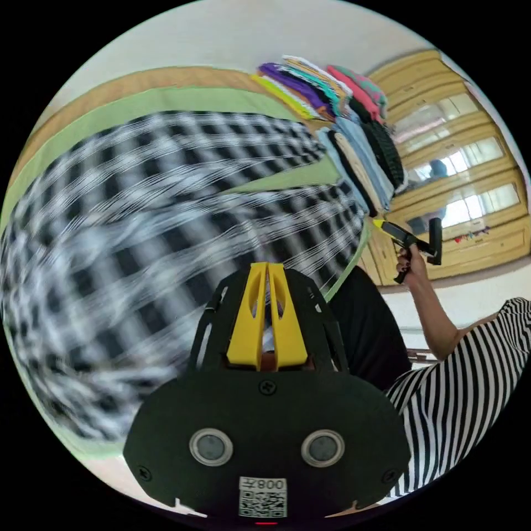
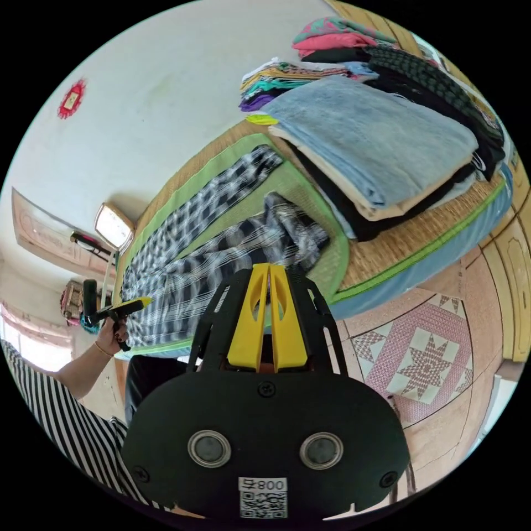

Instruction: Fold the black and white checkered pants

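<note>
The black and white checkered pants (image 2: 221, 243) lie spread on a green mat (image 2: 332, 260), both legs running away from the person. One leg lies straight; the other ends in a rumpled heap (image 2: 301, 232). In the left gripper view the pants (image 1: 166, 221) are blurred and close under my left gripper (image 1: 267, 271), whose yellow jaws are together with nothing clearly between them. The right gripper view shows this left gripper (image 2: 133, 304) in a hand at the waist end. My right gripper (image 2: 269, 271) is shut and empty, off the bed's edge. In the left gripper view it (image 1: 384, 225) is held up beside the pants.
Tall stacks of folded clothes (image 2: 381, 138) stand on the woven mat beside the pants, also seen as stacks (image 1: 354, 133). A yellow wooden cabinet (image 1: 464, 166) stands behind. The patterned floor (image 2: 426, 359) lies below the bed edge. The person wears a striped shirt (image 1: 470, 381).
</note>
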